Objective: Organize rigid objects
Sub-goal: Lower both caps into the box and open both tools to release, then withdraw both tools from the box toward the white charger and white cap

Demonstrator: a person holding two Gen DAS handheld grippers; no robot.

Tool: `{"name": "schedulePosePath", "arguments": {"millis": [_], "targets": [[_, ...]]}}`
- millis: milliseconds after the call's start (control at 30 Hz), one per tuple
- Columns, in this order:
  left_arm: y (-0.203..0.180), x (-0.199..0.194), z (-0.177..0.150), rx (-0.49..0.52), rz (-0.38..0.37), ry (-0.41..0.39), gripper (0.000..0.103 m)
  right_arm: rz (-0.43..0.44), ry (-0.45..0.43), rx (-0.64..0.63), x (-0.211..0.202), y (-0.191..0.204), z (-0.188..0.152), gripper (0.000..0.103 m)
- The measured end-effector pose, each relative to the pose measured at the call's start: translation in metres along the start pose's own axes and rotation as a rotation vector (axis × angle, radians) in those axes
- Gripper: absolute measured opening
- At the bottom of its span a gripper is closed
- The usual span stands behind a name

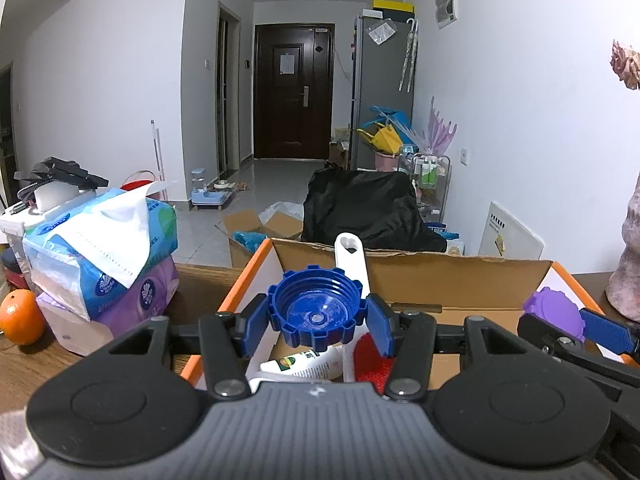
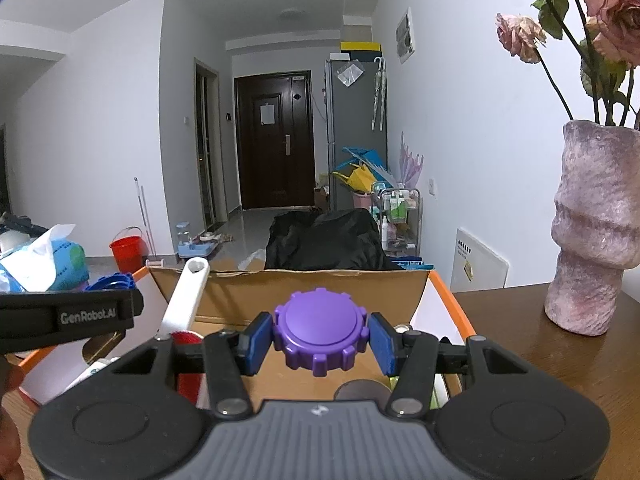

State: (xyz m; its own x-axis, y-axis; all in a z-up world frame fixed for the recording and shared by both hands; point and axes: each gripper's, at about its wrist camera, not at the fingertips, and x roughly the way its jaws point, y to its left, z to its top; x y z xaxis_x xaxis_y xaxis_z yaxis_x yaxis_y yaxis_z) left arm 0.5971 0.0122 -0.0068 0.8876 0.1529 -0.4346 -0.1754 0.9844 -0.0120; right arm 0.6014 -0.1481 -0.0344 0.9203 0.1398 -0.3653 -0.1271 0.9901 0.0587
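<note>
My left gripper (image 1: pixel 317 320) is shut on a blue ridged cap (image 1: pixel 316 308), hollow side facing me, held above the open cardboard box (image 1: pixel 420 276). My right gripper (image 2: pixel 320 340) is shut on a purple ridged cap (image 2: pixel 320 330), held above the same box (image 2: pixel 320 292). The purple cap (image 1: pixel 554 316) also shows at the right of the left wrist view. In the box lie a white-handled brush with red bristles (image 1: pixel 352 264), a white tube (image 1: pixel 304 364), and other items partly hidden by the grippers.
Tissue packs (image 1: pixel 100 256) and an orange (image 1: pixel 20 318) sit on the wooden table left of the box. A pink vase with dried roses (image 2: pixel 592 232) stands on the table to the right. The left gripper (image 2: pixel 68 316) reaches in from the left of the right wrist view.
</note>
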Motion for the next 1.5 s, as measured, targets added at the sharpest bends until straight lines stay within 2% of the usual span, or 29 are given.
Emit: {"name": "schedulePosePath", "arguments": {"millis": [133, 233, 300, 367, 400, 467, 567, 600, 1100, 1267, 1500], "targets": [[0.001, 0.003, -0.001, -0.001, -0.010, 0.016, 0.054, -0.003, 0.013, -0.002, 0.001, -0.001, 0.001, 0.052], [0.004, 0.005, -0.002, -0.011, -0.011, 0.035, 0.062, -0.009, 0.031, -0.003, 0.003, -0.001, 0.000, 0.052], [0.005, 0.005, -0.002, -0.017, 0.002, 0.031, 0.083, -0.015, 0.041, 0.003, 0.003, -0.003, 0.000, 0.053], [0.006, 0.003, -0.002, -0.019, 0.013, 0.016, 0.088, -0.018, 0.044, 0.012, 0.001, -0.005, 0.000, 0.068], [0.007, 0.002, -0.002, -0.020, 0.017, 0.014, 0.094, -0.021, 0.040, 0.019, 0.000, -0.006, 0.000, 0.073], [0.007, 0.001, -0.002, -0.022, 0.026, 0.007, 0.102, -0.026, 0.024, 0.029, -0.004, -0.007, 0.001, 0.091], [0.006, -0.002, -0.002, -0.014, 0.024, -0.003, 0.103, -0.029, -0.001, 0.036, -0.009, -0.009, 0.001, 0.102], [0.006, -0.003, -0.002, -0.013, 0.025, -0.007, 0.103, -0.032, -0.008, 0.038, -0.011, -0.010, 0.001, 0.103], [0.008, -0.008, -0.006, -0.005, 0.016, -0.033, 0.103, -0.035, -0.025, 0.035, -0.018, -0.016, -0.003, 0.103], [0.016, -0.008, -0.011, 0.009, 0.007, -0.029, 0.103, -0.011, -0.062, 0.067, -0.025, -0.025, -0.007, 0.103], [0.022, -0.010, -0.016, 0.006, -0.015, -0.027, 0.103, 0.023, -0.056, 0.079, -0.028, -0.030, -0.014, 0.103]]}}
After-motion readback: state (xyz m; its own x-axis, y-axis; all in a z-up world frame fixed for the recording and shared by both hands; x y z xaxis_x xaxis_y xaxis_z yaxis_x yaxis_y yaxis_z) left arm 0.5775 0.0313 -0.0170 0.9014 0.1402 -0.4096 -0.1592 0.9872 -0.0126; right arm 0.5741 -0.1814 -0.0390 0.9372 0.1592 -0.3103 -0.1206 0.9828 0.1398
